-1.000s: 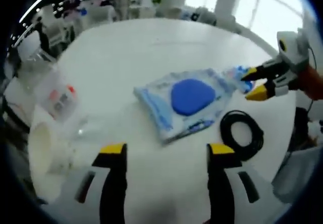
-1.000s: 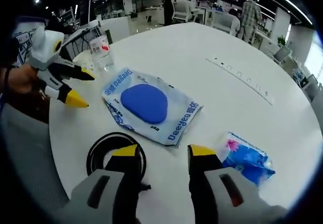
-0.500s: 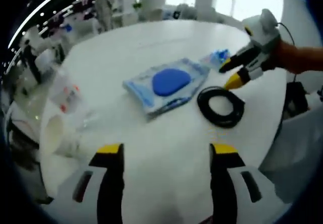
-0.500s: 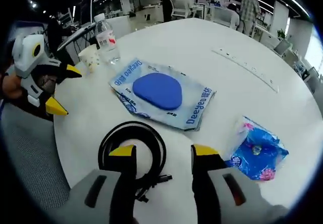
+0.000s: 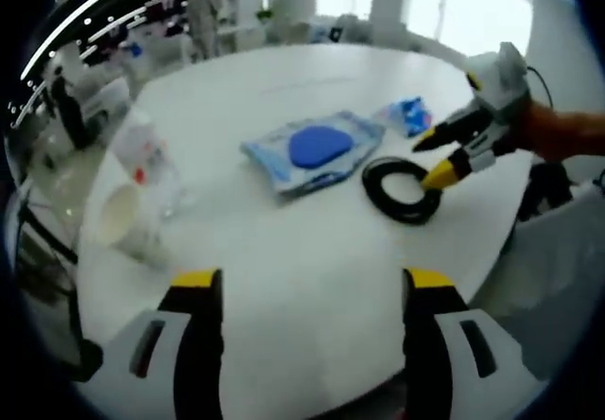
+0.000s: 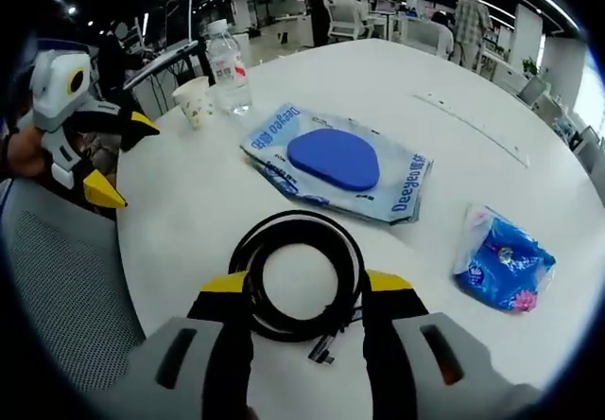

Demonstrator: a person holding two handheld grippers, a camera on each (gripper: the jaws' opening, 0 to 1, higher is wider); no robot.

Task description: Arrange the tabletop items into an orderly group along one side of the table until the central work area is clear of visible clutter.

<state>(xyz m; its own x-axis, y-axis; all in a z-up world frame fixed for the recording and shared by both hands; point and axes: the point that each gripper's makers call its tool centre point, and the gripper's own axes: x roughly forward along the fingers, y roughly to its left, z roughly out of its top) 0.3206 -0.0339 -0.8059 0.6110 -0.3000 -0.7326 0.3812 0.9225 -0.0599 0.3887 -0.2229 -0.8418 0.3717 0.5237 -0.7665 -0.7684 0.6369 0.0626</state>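
The coiled black cable (image 6: 301, 278) serves as the landmark: it lies flat on the white round table (image 6: 444, 70) near the edge where the person stands, and the right gripper (image 6: 304, 292) hangs directly over it, its yellow-tipped jaws spread wide on either side of the coil's near half, not yet closed on anything. Just beyond the cable lies the flat wipes pack with a blue oval lid (image 6: 336, 160), and off to one side of the cable, apart from it, sits the small blue tissue packet (image 6: 504, 259). Further past the wipes pack, well away from the cable, a paper cup (image 6: 195, 101) and a clear water bottle (image 6: 227, 61) stand side by side near the table's rim. The left gripper (image 5: 304, 288) hovers over bare table well apart from the cable, jaws wide and empty, with the cup and bottle nearer to it than the cable is. The step in hand looks like picking up the cable, with nothing yet grouped. The next move likely calls for lowering the right jaws around one strand of the coil, closing firmly so the loops do not spring apart, then carrying it toward the cup and bottle.
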